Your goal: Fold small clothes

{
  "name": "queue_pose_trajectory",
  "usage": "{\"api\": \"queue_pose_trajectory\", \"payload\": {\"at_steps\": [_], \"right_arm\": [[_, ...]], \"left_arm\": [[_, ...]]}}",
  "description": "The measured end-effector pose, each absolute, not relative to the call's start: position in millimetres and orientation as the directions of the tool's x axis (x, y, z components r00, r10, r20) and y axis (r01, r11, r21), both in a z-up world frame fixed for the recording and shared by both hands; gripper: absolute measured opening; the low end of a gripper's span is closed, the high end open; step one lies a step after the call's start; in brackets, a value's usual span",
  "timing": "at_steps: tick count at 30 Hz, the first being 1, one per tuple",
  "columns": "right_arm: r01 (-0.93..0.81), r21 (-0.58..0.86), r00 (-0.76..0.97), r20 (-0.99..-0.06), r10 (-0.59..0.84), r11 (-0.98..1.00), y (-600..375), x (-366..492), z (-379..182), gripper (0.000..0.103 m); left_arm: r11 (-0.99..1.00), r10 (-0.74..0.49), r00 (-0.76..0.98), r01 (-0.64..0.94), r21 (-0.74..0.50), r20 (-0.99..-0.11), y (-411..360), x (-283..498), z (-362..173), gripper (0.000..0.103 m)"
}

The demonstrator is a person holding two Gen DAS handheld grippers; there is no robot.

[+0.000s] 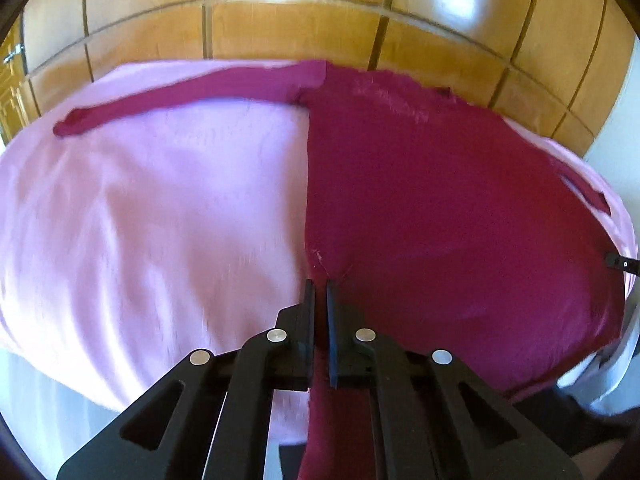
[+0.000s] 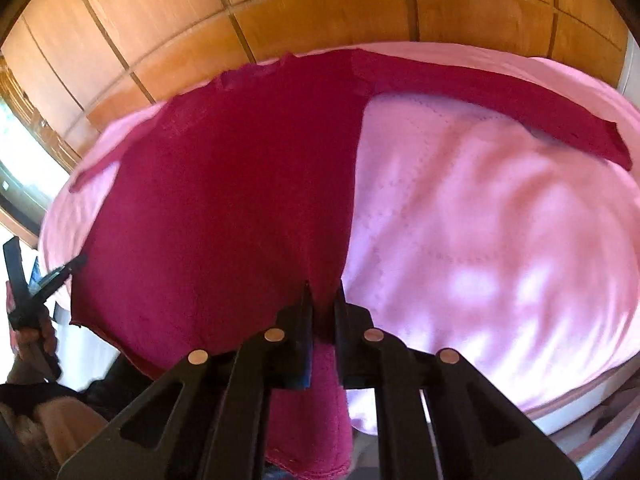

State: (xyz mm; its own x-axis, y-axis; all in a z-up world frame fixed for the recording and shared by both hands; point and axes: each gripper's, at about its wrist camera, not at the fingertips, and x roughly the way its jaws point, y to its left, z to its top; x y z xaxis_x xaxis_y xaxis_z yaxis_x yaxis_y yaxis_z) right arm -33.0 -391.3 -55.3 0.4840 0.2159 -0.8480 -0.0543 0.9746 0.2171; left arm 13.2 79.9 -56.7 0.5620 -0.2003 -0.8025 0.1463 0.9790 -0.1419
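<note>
Flat across a pink bedspread (image 1: 160, 200) lies a magenta long-sleeved top (image 1: 440, 200), its body spread over one side of the bed and its hem drawn toward the near edge. Seen from the left wrist, one sleeve (image 1: 192, 96) stretches away to the left along the far side of the cover, ending in a cuff near the edge. From the right wrist, the other sleeve (image 2: 520, 100) runs out to the right in the same way, its cuff lying on the pink fabric. Both near corners of the hem are caught: the left gripper (image 1: 319, 286) has its black jaws pinched together on the cloth, which bunches between them and hangs down below, and the right gripper (image 2: 323, 290) clamps the opposite hem corner likewise, a fold of magenta drooping beneath its fingers. At the left border of the right wrist view the left gripper shows again, held in a hand (image 2: 36, 340). Behind the bed stands a wall of wooden panels (image 1: 280, 28) with dark seams.
</note>
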Motion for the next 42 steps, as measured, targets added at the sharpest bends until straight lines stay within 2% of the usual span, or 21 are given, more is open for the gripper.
{"api": "queue_pose_trajectory", "payload": {"at_steps": [3,5,6,7,9,10,11,13,14,20,27,30,33,34,37,42], "right_arm": [[-0.053,0.194,0.464,-0.864,0.196,0.98,-386.4,-33.7,-68.3,0.007],[-0.032,0.253,0.468,-0.851,0.238,0.967,-392.5,-30.2,-66.2,0.009],[-0.021,0.276,0.476,-0.842,0.253,0.961,-397.3,-29.3,-66.0,0.016],[-0.003,0.305,0.49,-0.83,0.268,0.952,-405.8,-28.9,-65.7,0.029],[0.039,0.333,0.521,-0.811,0.265,0.942,-417.8,-27.6,-63.5,0.039],[0.072,0.357,0.54,-0.799,0.264,0.931,-429.3,-24.5,-61.5,0.041],[0.102,0.381,0.56,-0.785,0.263,0.919,-439.7,-20.2,-60.6,0.042],[0.178,0.433,0.617,-0.748,0.243,0.883,-472.3,-19.5,-54.6,0.052],[0.222,0.466,0.643,-0.73,0.23,0.857,-488.8,-15.2,-54.2,0.052],[0.451,0.627,0.757,-0.646,0.101,0.635,-598.1,16.8,-64.5,0.051],[0.576,0.683,0.77,-0.638,-0.018,0.45,-674.3,66.2,-83.9,0.039],[0.612,0.665,0.755,-0.653,-0.064,0.428,-694.6,84.2,-87.7,0.038],[0.643,0.625,0.728,-0.677,-0.103,0.443,-707.1,93.9,-86.7,0.031],[0.657,0.596,0.712,-0.692,-0.12,0.463,-704.1,96.4,-87.9,0.024],[0.676,0.498,0.665,-0.73,-0.159,0.544,-705.0,103.8,-85.1,0.017],[0.673,0.415,0.627,-0.759,-0.176,0.612,-696.9,116.3,-75.2,0.011]], "left_arm": [[0.981,-0.183,0.554,0.162,-0.11,-0.812,77.6,9.9,-55.9,0.004],[0.983,-0.181,0.564,0.139,-0.123,-0.806,80.4,14.6,-46.8,0.005],[0.983,-0.179,0.575,0.128,-0.129,-0.798,82.5,18.7,-41.2,0.012],[0.984,-0.18,0.59,0.12,-0.135,-0.787,84.0,22.1,-35.3,0.019],[0.983,-0.181,0.656,0.09,-0.162,-0.733,85.9,32.8,-18.7,0.057],[0.98,-0.19,0.675,0.085,-0.181,-0.713,84.5,37.0,-14.4,0.061],[0.974,-0.208,0.691,0.084,-0.208,-0.692,80.5,44.5,-10.3,0.061],[0.965,-0.248,0.688,0.115,-0.235,-0.683,65.4,60.9,-7.9,0.061],[0.964,-0.256,0.692,0.132,-0.231,-0.675,53.6,70.6,-8.7,0.061],[0.956,-0.29,0.672,0.235,-0.175,-0.682,-13.1,116.7,-25.8,0.063],[0.962,-0.259,0.618,0.231,-0.143,-0.743,-40.2,152.6,-58.4,0.064],[0.961,-0.264,0.617,0.234,-0.148,-0.741,-42.0,155.2,-64.5,0.075],[0.959,-0.261,0.609,0.254,-0.127,-0.749,-47.1,154.0,-67.3,0.084],[0.958,-0.26,0.606,0.258,-0.123,-0.751,-48.4,155.1,-67.9,0.085],[0.957,-0.265,0.601,0.262,-0.127,-0.754,-48.3,156.4,-69.3,0.089],[0.955,-0.27,0.602,0.267,-0.129,-0.751,-47.8,154.1,-70.0,0.092]]}}
